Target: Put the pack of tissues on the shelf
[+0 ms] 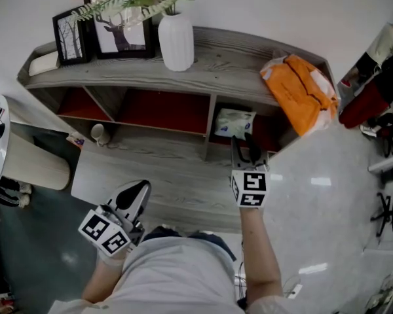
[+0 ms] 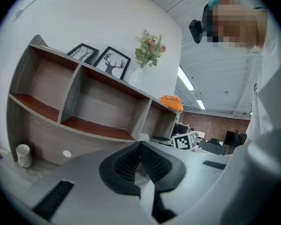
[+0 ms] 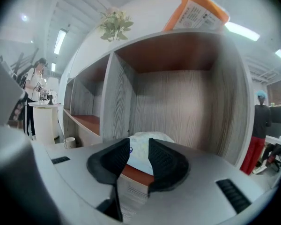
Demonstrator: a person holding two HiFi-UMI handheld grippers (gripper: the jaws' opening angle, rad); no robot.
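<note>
The pack of tissues (image 1: 234,123), pale and soft, lies on the red floor of the right-hand compartment of the grey wooden shelf (image 1: 209,74). My right gripper (image 1: 247,140) stands just in front of that compartment, open, with its tips near the pack's front edge. In the right gripper view the pack (image 3: 141,156) shows through the gap between the jaws of the right gripper (image 3: 139,146), and the pads do not press on it. My left gripper (image 1: 141,188) hangs low at the left over the shelf's lower ledge. It is shut and empty, its tips (image 2: 140,145) meeting.
On the shelf top stand a white vase (image 1: 177,41) with flowers, two framed pictures (image 1: 121,34) and an orange bag (image 1: 301,90). A white mug (image 1: 98,133) sits on the lower ledge at the left. A pale round stand (image 1: 26,162) is beside the shelf.
</note>
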